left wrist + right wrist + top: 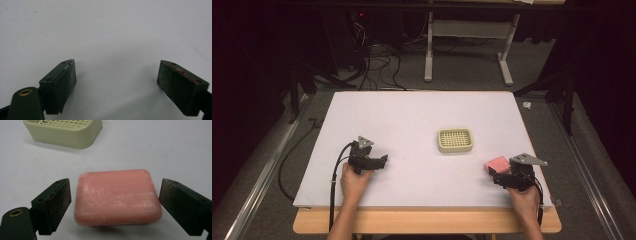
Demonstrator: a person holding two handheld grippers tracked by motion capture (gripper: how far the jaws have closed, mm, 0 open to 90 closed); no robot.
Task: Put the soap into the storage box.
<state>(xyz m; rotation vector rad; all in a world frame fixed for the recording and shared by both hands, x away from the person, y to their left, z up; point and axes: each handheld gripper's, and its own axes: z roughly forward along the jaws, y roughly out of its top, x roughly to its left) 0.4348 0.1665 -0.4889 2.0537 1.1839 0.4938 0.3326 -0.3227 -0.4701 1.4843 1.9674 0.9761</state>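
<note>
A pink bar of soap [117,196] lies flat on the white table [412,120] near its right front, also seen from above as the pink soap [497,163]. My right gripper [115,206] is open, one jaw on each side of the soap with small gaps. A pale green soap dish [455,140] with a grid top stands mid-table, the same soap dish [65,132] lying beyond the soap. My left gripper [379,162] rests at the left front; in its own view the left gripper [116,80] is open over bare table.
The white sheet ends on a wooden table edge [427,220] at the front. Cables [377,65] and a metal stand [469,45] sit on the floor behind the table. A black cable [334,180] trails from the left gripper.
</note>
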